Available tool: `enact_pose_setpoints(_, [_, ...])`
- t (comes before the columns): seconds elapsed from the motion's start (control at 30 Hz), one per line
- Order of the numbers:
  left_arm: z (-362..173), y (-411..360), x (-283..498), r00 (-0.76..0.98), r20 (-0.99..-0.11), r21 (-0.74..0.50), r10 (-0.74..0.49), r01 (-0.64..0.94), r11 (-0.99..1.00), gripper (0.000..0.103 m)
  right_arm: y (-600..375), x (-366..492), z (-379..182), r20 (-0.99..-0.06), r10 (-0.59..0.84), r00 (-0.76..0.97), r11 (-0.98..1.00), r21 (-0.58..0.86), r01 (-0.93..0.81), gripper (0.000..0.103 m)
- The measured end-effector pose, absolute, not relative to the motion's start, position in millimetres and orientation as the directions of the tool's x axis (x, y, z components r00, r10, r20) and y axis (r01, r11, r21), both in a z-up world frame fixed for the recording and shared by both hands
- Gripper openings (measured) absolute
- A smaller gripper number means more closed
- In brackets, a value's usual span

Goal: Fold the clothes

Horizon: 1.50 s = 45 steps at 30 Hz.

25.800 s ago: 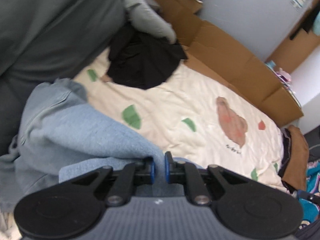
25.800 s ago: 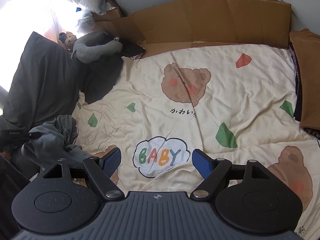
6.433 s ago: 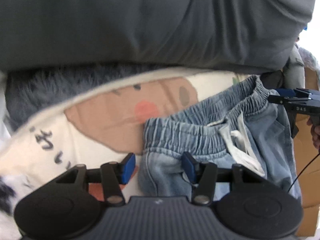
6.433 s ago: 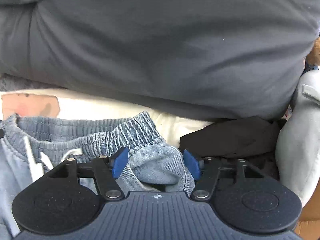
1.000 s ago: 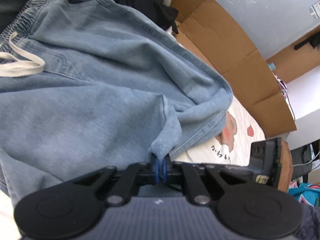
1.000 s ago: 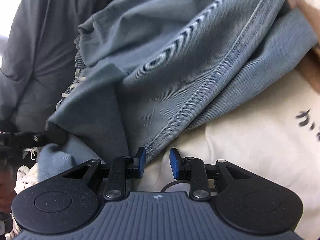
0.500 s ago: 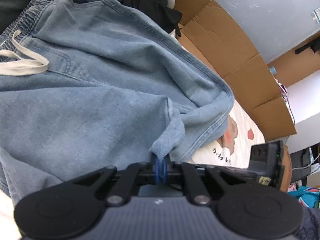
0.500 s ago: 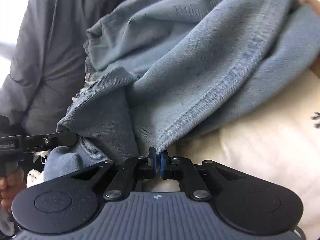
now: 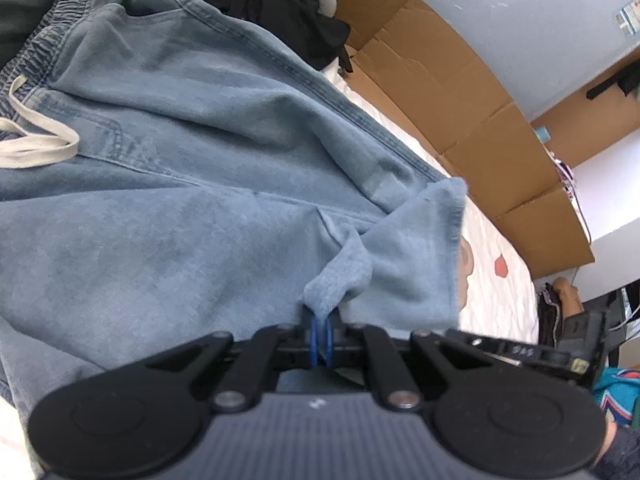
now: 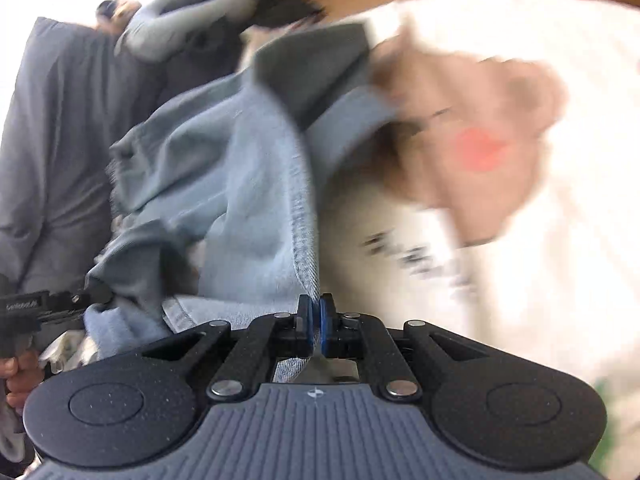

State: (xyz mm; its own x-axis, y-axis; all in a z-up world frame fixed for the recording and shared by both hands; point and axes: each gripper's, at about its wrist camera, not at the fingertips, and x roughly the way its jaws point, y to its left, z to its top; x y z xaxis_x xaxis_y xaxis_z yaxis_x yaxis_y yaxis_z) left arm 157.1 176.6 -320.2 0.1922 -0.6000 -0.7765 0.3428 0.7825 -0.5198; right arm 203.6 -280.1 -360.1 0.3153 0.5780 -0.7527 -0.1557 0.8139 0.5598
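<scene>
Left hand-held gripper (image 9: 321,334) was clamped tight on a bunched corner of the light-blue denim shorts (image 9: 168,208), blue pads (image 9: 316,336) pressed together with fabric pinched between them. Right hand-held gripper (image 10: 316,322) was likewise closed on the shorts' hem edge, which ran straight up from its pads in the right wrist view.

The shorts lay spread on the bed, over the cream bedspread (image 9: 492,240), with the elastic waistband (image 9: 44,48) at the far upper left and the off-white drawstring (image 9: 36,148) looped on the left side. One leg's hem (image 9: 452,240) was lifted and turned back, inner side showing, just beside the left gripper. In the right wrist view the fabric (image 10: 240,184) hung in loose folds between the two grippers; the left gripper (image 10: 52,304) showed at the lower left edge, gripping another part of the same garment, with the person's hand (image 10: 20,376) on its handle.

Bedspread carried a brown bear print (image 10: 480,144) with a pink cheek, to the right of the shorts; that view was motion-blurred. A black garment (image 9: 280,12) sat beyond the waistband, touching the shorts' far edge. Brown cardboard (image 9: 460,92) stood along the bed's far side against a grey wall (image 9: 520,20). Dark grey bedding (image 10: 48,140) lay left of the shorts. The right gripper's body (image 9: 520,350) showed at lower right in the left wrist view.
</scene>
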Motion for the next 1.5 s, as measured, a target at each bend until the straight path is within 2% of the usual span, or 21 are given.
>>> enact_pose_setpoints(0.27, [-326.1,157.2,157.1,0.167,-0.791,-0.503,-0.589,0.371,0.780,0.010,-355.3,215.2,-349.9,-0.788,0.448,0.422,0.879,0.474,-0.050,0.000])
enact_pose_setpoints(0.6, [-314.4,146.8,160.6,0.162,-0.814,-0.461,-0.558,0.404,0.790,0.017,-437.2,234.1,-340.7,-0.829,0.231,0.509,0.953,0.299,0.056,0.001])
enact_pose_setpoints(0.67, [-308.8,146.8,164.4,0.161,-0.822,-0.448,-0.546,0.407,0.796,0.024,-445.2,238.0,-341.3,-0.828,0.192,0.527,0.960,0.271,0.075,0.001])
enact_pose_setpoints(0.73, [-297.4,148.1,173.7,0.176,-0.830,-0.427,-0.530,0.410,0.806,0.032,-456.2,239.0,-347.4,-0.823,0.222,0.522,0.936,0.330,0.122,0.003])
enact_pose_setpoints(0.83, [-280.3,150.1,188.0,0.198,-0.840,-0.395,-0.506,0.415,0.819,0.034,-467.6,230.6,-352.3,-0.809,0.228,0.541,0.914,0.369,0.168,0.013])
enact_pose_setpoints(0.87, [-274.4,150.8,193.9,0.204,-0.842,-0.386,-0.500,0.421,0.821,0.035,-470.0,227.0,-353.7,-0.807,0.229,0.544,0.910,0.376,0.175,0.023])
enact_pose_setpoints(0.9, [-268.9,150.6,198.8,0.211,-0.843,-0.376,-0.494,0.424,0.824,0.036,-472.5,223.4,-355.0,-0.805,0.230,0.546,0.906,0.383,0.182,0.039])
enact_pose_setpoints(0.93, [-263.4,150.3,203.8,0.218,-0.845,-0.367,-0.489,0.428,0.826,0.037,-474.9,219.8,-356.4,-0.803,0.232,0.549,0.902,0.389,0.189,0.044])
enact_pose_setpoints(1.03, [-247.6,148.2,218.7,0.231,-0.847,-0.355,-0.479,0.426,0.832,0.038,-478.0,210.4,-367.2,-0.807,0.233,0.542,0.886,0.406,0.223,0.048])
enact_pose_setpoints(1.23, [-223.2,133.0,250.6,0.222,-0.868,-0.334,-0.444,0.400,0.853,0.040,-476.8,194.4,-395.9,-0.828,0.232,0.510,0.858,0.421,0.294,0.048])
enact_pose_setpoints(1.37, [-213.2,123.0,273.1,0.234,-0.866,-0.360,-0.441,0.321,0.876,0.042,-471.9,191.5,-392.9,-0.827,0.215,0.520,0.872,0.402,0.279,0.048])
enact_pose_setpoints(1.43, [-209.6,115.3,283.1,0.234,-0.876,-0.356,-0.422,0.276,0.893,0.042,-474.9,190.1,-389.0,-0.822,0.220,0.525,0.867,0.412,0.281,0.039])
enact_pose_setpoints(1.47, [-206.0,110.9,286.6,0.242,-0.880,-0.343,-0.409,0.271,0.899,0.042,-476.4,189.3,-387.0,-0.820,0.223,0.528,0.864,0.417,0.282,0.020])
enact_pose_setpoints(1.5, [-201.0,105.8,289.5,0.254,-0.884,-0.326,-0.393,0.268,0.907,0.042,-477.9,188.6,-385.0,-0.817,0.226,0.530,0.862,0.422,0.282,0.016])
